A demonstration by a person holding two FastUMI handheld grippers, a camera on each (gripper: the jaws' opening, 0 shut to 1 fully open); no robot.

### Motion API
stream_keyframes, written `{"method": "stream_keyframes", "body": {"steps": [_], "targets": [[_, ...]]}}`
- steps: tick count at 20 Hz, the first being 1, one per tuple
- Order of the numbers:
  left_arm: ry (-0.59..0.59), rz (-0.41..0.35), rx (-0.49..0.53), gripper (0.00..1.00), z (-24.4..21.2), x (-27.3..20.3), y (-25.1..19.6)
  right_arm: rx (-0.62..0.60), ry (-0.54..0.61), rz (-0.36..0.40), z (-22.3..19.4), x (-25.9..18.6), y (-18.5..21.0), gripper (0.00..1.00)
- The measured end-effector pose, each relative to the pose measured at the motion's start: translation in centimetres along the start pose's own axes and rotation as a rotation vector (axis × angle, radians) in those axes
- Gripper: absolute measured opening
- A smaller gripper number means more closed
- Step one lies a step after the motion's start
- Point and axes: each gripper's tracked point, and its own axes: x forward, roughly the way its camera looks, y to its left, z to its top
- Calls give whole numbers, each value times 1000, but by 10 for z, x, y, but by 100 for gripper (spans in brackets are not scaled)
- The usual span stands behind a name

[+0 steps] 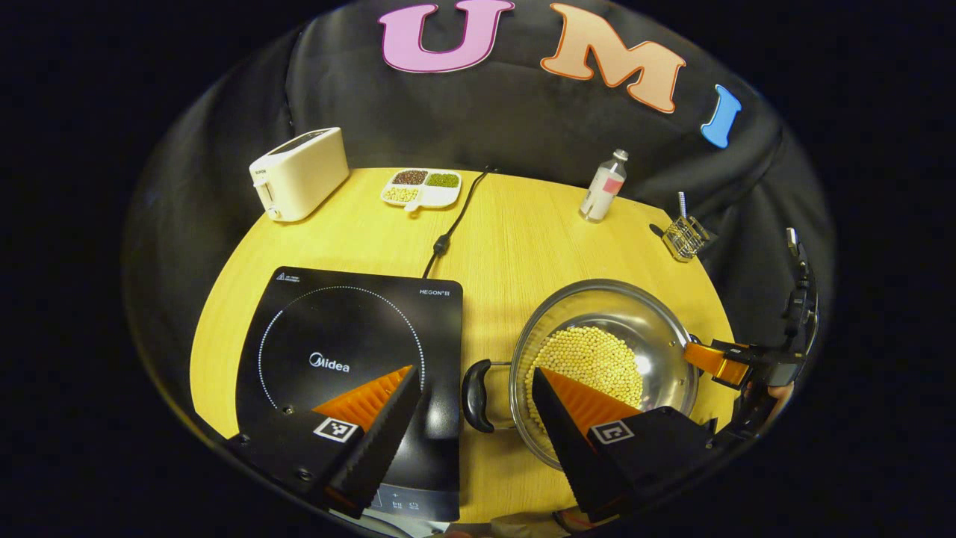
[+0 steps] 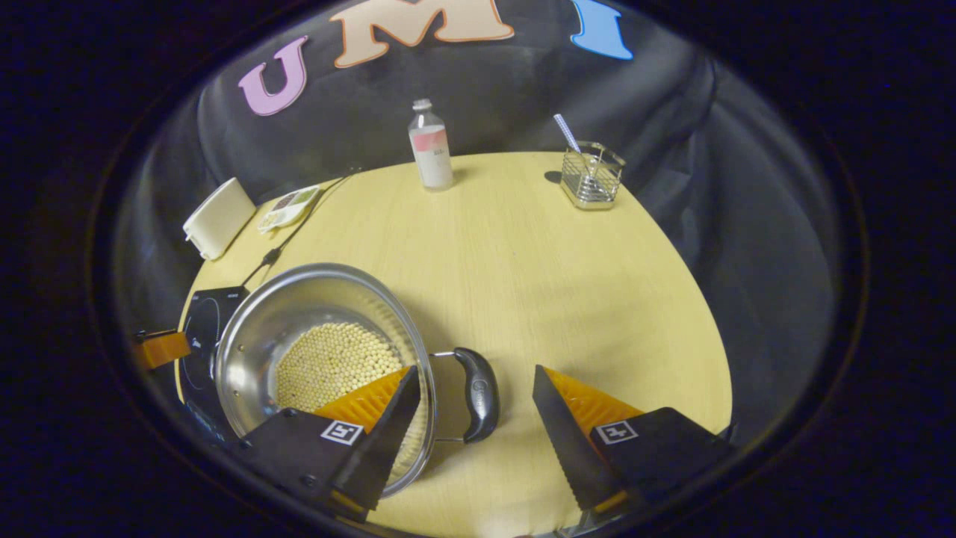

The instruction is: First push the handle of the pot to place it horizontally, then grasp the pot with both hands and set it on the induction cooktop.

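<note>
Two hand-held grippers stood at the pot [image 1: 601, 359], one on each side, both with fingers spread wide and holding nothing.

Item 1, pot: steel, holding pale round beans [image 2: 332, 362], it sat on the tabletop [image 2: 523, 254] just right of the induction cooktop [image 1: 343, 351], not yet on it. Its two black side handles lay roughly level across the pot, so the pushing step looked done and the two-handed grasp was judged the step in hand.

Item 2, left hand-held gripper [image 1: 474, 388]: its open fingers straddled the left handle [image 1: 476, 394], one finger over the cooktop, the other over the pot's bowl. It was above the handle; contact could not be told.

Item 3, right hand-held gripper [image 2: 476, 392]: its fingers bracketed the right handle [image 2: 478, 392] in the same way, one over the beans, the other over bare tabletop.

Handling note: each gripper should probably drop until the handle bar sits deep between the fingers, then both should close together. An uneven grip or a lift on one side first would likely tilt the pot and spill beans. A level lift, a short carry leftward and centring on the cooktop ring seemed advisable.
</note>
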Motion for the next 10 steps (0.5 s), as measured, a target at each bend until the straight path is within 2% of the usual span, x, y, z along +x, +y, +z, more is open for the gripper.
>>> {"method": "stream_keyframes", "body": {"steps": [5, 7, 10], "targets": [[80, -8, 15, 97, -14, 20, -1, 32, 74, 13, -16, 16, 6, 96], [96, -14, 17, 100, -19, 27, -4, 50, 89, 12, -20, 21, 7, 96], [128, -7, 20, 98, -27, 35, -4, 70, 118, 16, -28, 26, 9, 96]]}}
